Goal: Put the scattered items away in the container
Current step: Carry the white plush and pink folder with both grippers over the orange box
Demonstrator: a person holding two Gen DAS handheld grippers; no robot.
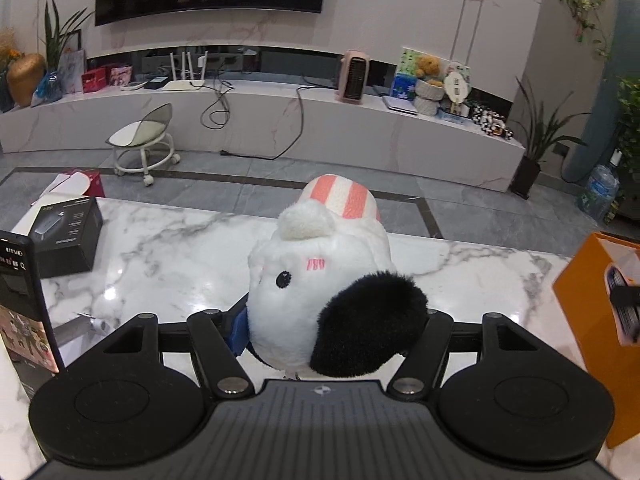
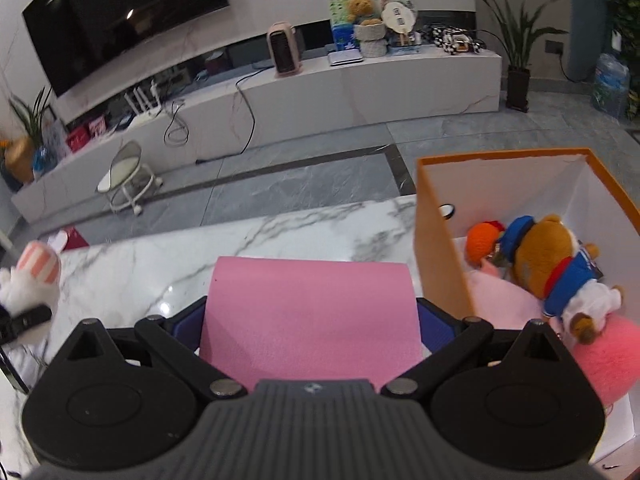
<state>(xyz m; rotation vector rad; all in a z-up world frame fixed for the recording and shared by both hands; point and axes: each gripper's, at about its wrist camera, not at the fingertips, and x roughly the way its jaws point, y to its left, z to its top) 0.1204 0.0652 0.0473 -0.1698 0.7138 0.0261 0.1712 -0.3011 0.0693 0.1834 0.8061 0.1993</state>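
My left gripper is shut on a white plush toy with a black patch and a pink-striped ear, held above the marble table. My right gripper is shut on a flat pink box, held just left of the orange box. The orange box is open, white inside, and holds a brown teddy bear in blue clothes, an orange ball toy and a pink fluffy toy. The orange box shows at the right edge of the left wrist view. The plush and the left gripper show at the left edge of the right wrist view.
A black carton lies on the table's far left, with a tall dark printed box nearer at the left edge. Beyond the table are a grey tiled floor, a small wheeled stool and a long TV bench.
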